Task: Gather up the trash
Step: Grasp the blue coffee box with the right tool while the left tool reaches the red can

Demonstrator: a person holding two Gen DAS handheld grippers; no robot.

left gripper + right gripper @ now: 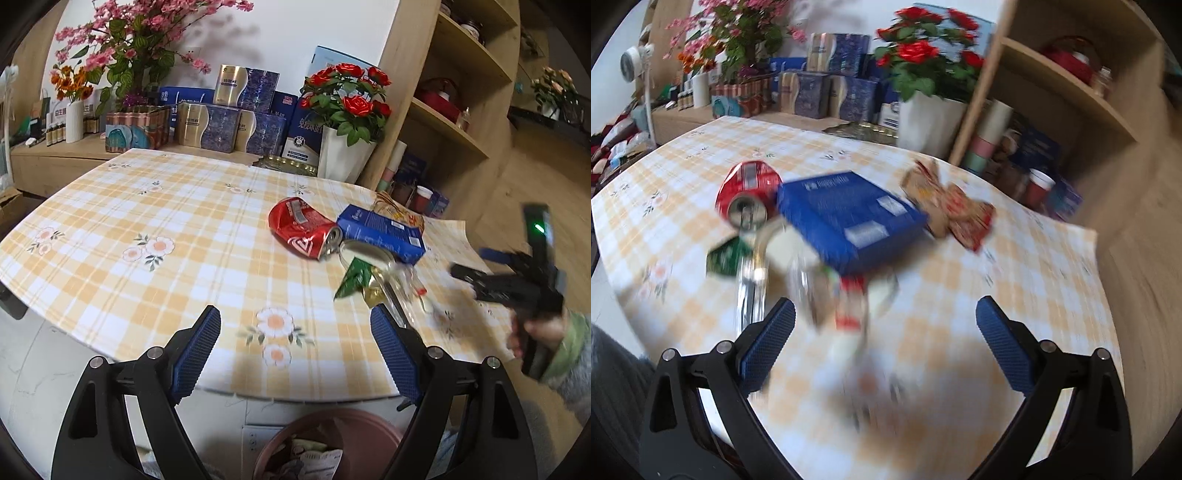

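The left gripper [295,343] hangs over the near edge of the checked tablecloth [147,221] with its jaws spread wide and nothing between them, and a pinkish bin [332,435] holding scraps stands on the floor just below. The right gripper [884,332] is also spread and empty, over the blurred near end of the trash pile. That pile lies on the right part of the table: a crushed red can [301,230] touching a blue box [380,232], a green wrapper [352,278] and clear plastic just in front of them, and a crumpled reddish wrapper [960,214] behind the box.
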